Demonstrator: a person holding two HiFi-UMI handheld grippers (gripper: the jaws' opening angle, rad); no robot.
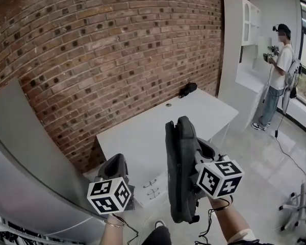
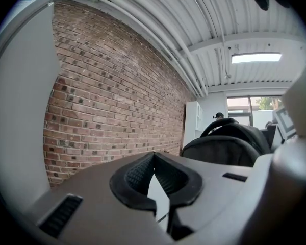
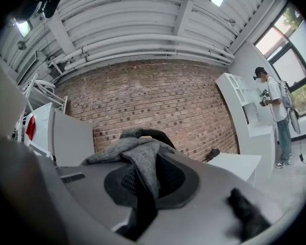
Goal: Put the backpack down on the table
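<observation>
A dark grey backpack [image 1: 180, 173] hangs upright in the air in front of the white table [image 1: 143, 131]. My right gripper [image 1: 198, 156] is shut on it from the right. In the right gripper view, grey fabric of the backpack [image 3: 123, 148] is pinched between the pads of my right gripper [image 3: 144, 171] and bunches over them. Lower left of the backpack, my left gripper [image 1: 117, 163] is held apart from it. Its pads meet at the tips of my left gripper [image 2: 153, 160] with nothing between them. The backpack [image 2: 229, 148] shows to its right there.
A brick wall [image 1: 117, 45] runs behind the table. A small black object [image 1: 187, 89] lies at the table's far corner. White shelving [image 1: 245, 45] stands at the right, with a person [image 1: 279, 70] beside it. A grey panel [image 1: 25, 157] fills the left.
</observation>
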